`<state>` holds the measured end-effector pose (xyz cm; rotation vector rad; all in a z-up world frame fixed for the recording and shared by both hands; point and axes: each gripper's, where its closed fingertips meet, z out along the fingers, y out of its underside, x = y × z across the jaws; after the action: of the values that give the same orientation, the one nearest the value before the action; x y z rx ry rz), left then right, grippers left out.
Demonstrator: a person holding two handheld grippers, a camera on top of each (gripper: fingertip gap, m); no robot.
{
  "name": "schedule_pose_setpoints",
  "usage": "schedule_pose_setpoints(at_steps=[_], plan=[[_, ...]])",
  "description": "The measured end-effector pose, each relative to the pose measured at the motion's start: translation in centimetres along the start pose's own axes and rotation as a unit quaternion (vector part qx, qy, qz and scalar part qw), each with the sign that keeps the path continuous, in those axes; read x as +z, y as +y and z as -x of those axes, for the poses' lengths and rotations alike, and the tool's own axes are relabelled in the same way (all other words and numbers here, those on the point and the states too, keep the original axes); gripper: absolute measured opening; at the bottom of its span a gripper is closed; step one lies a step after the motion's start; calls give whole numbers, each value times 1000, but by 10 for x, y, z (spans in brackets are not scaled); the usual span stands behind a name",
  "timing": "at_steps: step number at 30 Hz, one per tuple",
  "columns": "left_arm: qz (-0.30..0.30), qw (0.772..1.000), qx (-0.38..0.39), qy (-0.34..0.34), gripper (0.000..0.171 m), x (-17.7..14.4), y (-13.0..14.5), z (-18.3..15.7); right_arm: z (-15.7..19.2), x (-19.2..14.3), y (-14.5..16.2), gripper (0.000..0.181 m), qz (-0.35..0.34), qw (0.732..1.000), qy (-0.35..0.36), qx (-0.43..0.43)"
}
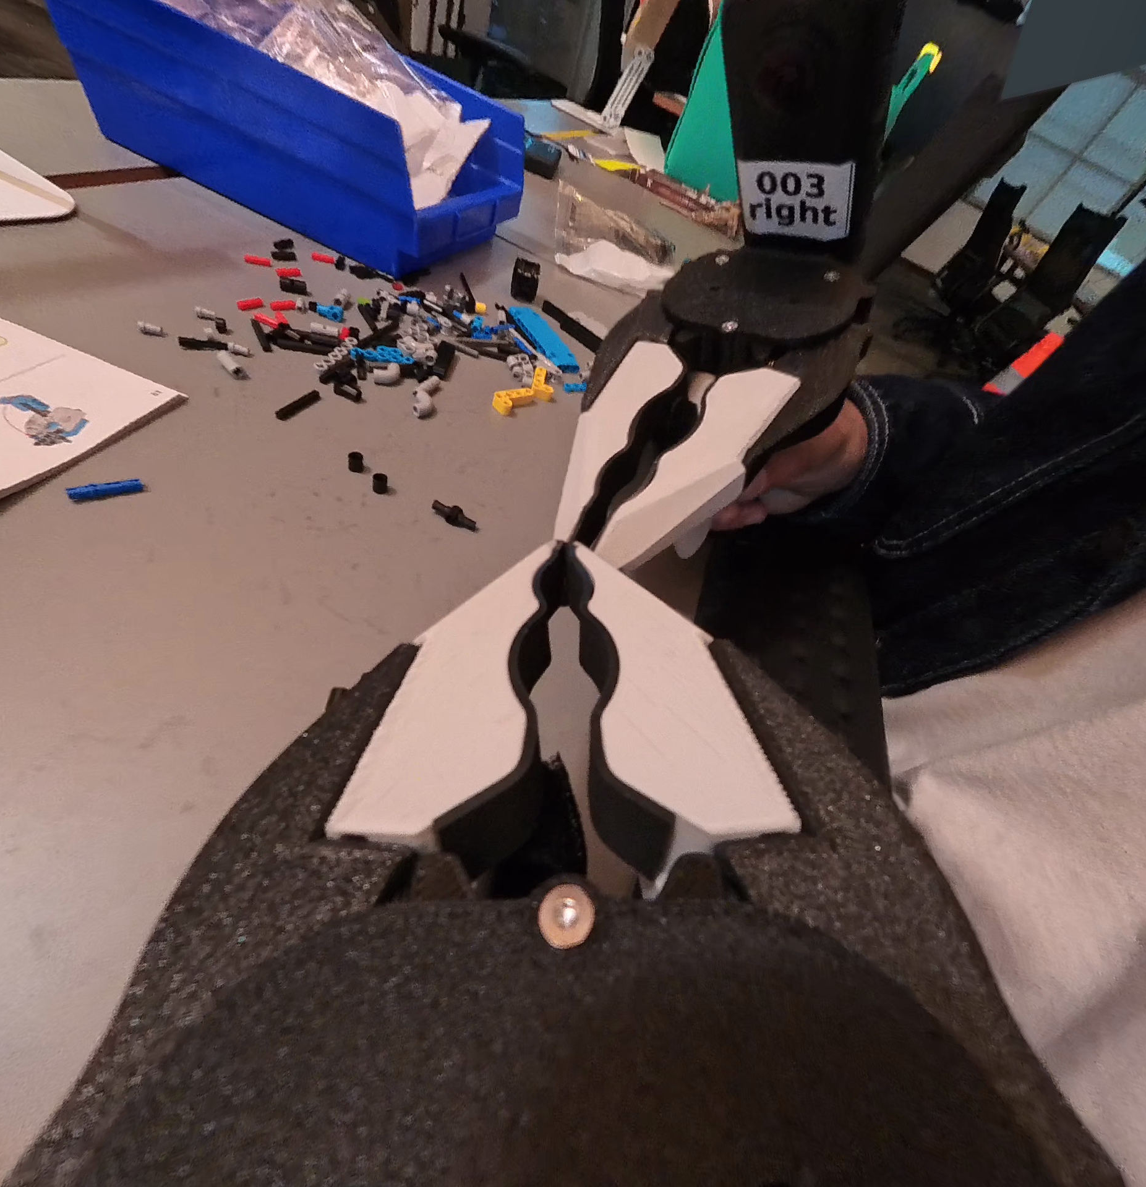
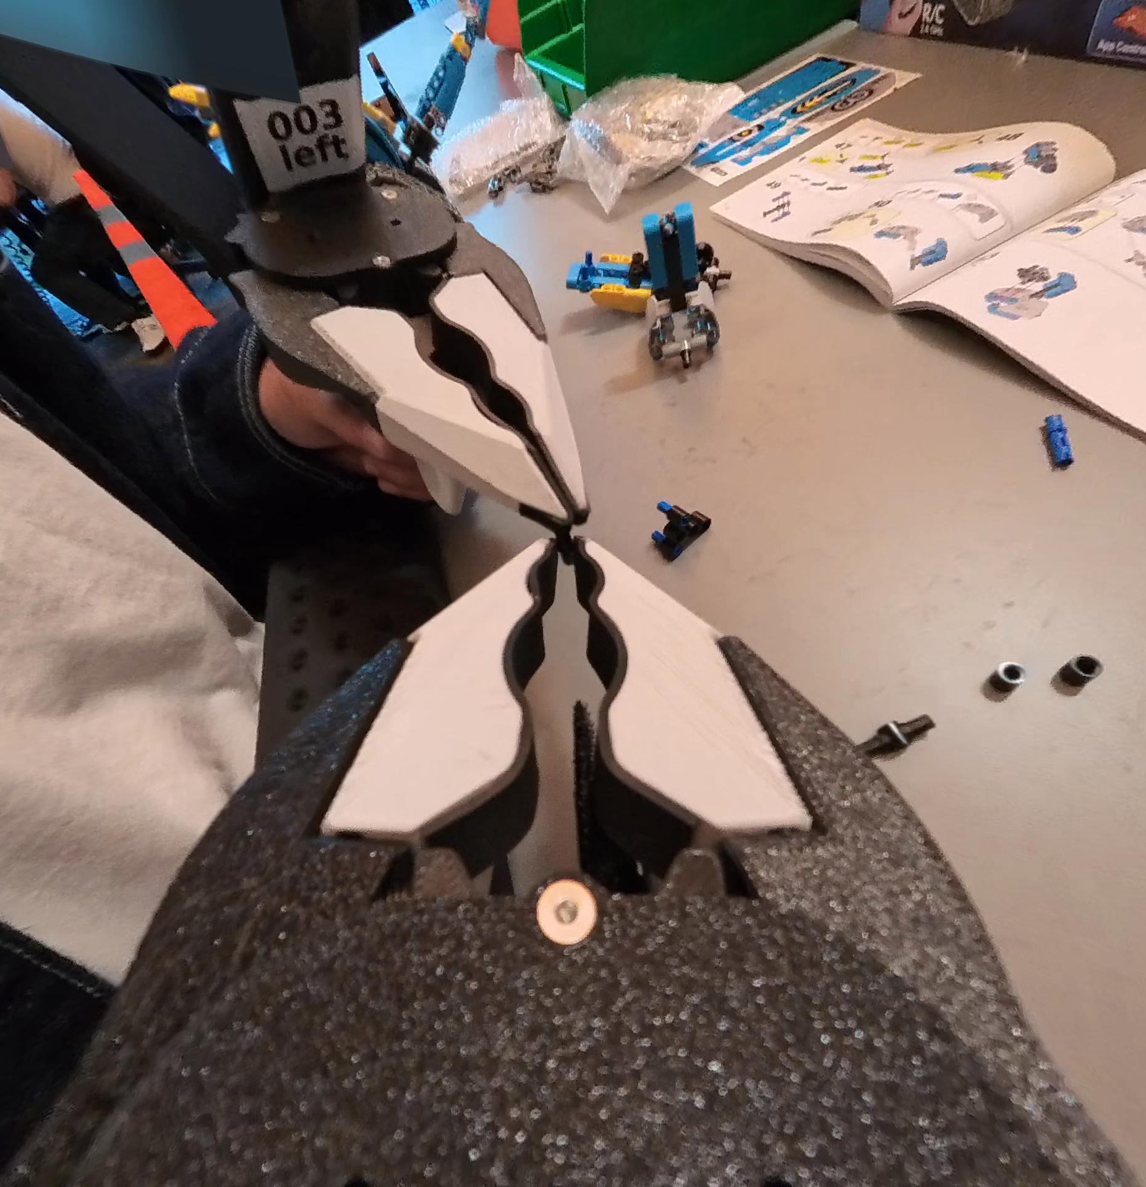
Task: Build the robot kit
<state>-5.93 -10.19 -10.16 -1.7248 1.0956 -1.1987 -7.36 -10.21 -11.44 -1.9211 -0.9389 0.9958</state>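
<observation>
My left gripper (image 1: 560, 551) and my right gripper (image 2: 565, 549) meet tip to tip just above the grey table (image 1: 236, 610), near its front edge. Both are shut. In the right wrist view a small black part (image 2: 565, 536) shows pinched between the two sets of tips. It is too small to tell whether it is one piece or two. The right gripper also shows in the left wrist view (image 1: 573, 533), and the left gripper in the right wrist view (image 2: 573, 514). A hand in a dark denim sleeve holds each.
A pile of small building pieces (image 1: 396, 340) lies in front of a blue bin (image 1: 287, 128). An open instruction booklet (image 2: 943, 218), a partly built blue model (image 2: 673, 276), a small black-and-blue assembly (image 2: 679, 530), two black bushings (image 2: 1007, 674), a black pin (image 2: 898, 732) and plastic bags (image 2: 621, 135) lie around. The tips of both grippers are at nearly the same place.
</observation>
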Motion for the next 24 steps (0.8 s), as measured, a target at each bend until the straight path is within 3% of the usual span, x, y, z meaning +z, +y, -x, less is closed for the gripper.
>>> schedule_pose_setpoints(at_steps=[4,8,13,20,24], plan=[[-1,999,29,-42,0,-4,-2,10,-6,1,2,4,-2,1000,21,11],[13,999,14,-26,0,-2,6,9,-3,-5,-3,4,-26,1000,6,14],[31,998,37,-29,0,3,11,6,-3,-3,4,4,-3,1000,16,-10],[93,980,138,-105,0,12,29,14,-12,4,22,4,56,997,55,-25],[112,979,136,-100,0,15,37,14,-14,6,32,4,87,993,68,-43]])
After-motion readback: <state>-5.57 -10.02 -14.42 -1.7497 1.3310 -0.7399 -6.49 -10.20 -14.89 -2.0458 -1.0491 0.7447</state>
